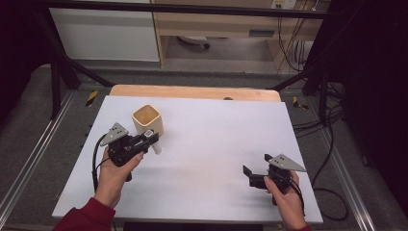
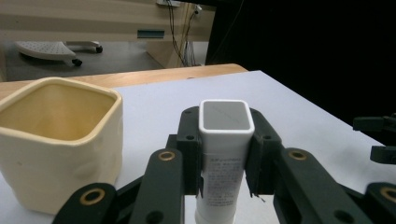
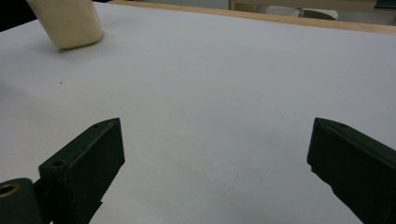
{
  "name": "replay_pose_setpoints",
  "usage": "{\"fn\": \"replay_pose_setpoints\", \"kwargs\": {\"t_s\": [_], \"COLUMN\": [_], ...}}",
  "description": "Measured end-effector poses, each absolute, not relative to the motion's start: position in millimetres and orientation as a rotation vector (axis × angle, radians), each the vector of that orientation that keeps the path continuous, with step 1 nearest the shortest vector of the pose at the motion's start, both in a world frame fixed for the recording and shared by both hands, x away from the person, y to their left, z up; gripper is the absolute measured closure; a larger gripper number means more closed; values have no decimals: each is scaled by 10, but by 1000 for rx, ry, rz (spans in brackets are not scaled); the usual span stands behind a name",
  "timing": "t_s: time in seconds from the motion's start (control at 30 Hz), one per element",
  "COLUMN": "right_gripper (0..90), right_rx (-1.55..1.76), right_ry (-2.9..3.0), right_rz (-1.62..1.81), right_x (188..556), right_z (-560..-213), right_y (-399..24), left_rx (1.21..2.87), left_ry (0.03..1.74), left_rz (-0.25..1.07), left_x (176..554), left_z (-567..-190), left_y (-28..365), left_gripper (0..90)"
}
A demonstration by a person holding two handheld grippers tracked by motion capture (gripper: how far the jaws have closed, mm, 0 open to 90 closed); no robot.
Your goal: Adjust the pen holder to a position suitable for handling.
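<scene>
A cream square cup (image 1: 146, 120) stands upright on the white table top (image 1: 207, 144), open and with nothing visible inside (image 2: 56, 135). My left gripper (image 1: 151, 138) is just in front of and right of the cup, shut on a white tube (image 2: 225, 154) with a flat grey end. The tube (image 1: 155, 144) hangs between the jaws, its lower end near the table. My right gripper (image 1: 256, 169) is at the near right, open wide over bare table (image 3: 215, 140), nothing between its jaws. The cup (image 3: 67, 21) appears far left in the right gripper view.
A wooden strip (image 1: 195, 92) runs along the table's far edge. Black frame bars (image 1: 62, 57) stand around the table, with cables (image 1: 332, 144) on the floor at the right. Cabinets and a desk (image 1: 216, 24) sit beyond.
</scene>
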State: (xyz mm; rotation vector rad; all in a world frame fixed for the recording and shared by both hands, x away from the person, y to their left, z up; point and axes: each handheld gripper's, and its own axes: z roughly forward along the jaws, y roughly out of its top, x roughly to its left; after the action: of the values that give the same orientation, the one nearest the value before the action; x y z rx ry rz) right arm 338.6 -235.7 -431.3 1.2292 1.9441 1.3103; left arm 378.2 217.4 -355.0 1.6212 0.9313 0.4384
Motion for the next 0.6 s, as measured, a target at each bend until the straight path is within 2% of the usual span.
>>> {"fn": "replay_pose_setpoints", "kwargs": {"t_s": [0.1, 0.37, 0.6], "right_gripper": [43, 38, 31], "right_rx": [1217, 1202, 1175], "right_ry": [1956, 1966, 1973], "right_rz": [1303, 1314, 1339], "right_x": [3394, 3408, 3400], "right_z": [-4323, -4335, -4325], "right_y": [-2345, -2328, -2301], "left_rx": [1612, 1656, 1679], "left_ry": [926, 897, 896], "left_rz": [418, 480, 468], "left_x": [3817, 3883, 3938], "left_z": [-3483, -3288, -3266], "left_y": [2185, 2145, 2039], "left_gripper": [710, 710, 710]}}
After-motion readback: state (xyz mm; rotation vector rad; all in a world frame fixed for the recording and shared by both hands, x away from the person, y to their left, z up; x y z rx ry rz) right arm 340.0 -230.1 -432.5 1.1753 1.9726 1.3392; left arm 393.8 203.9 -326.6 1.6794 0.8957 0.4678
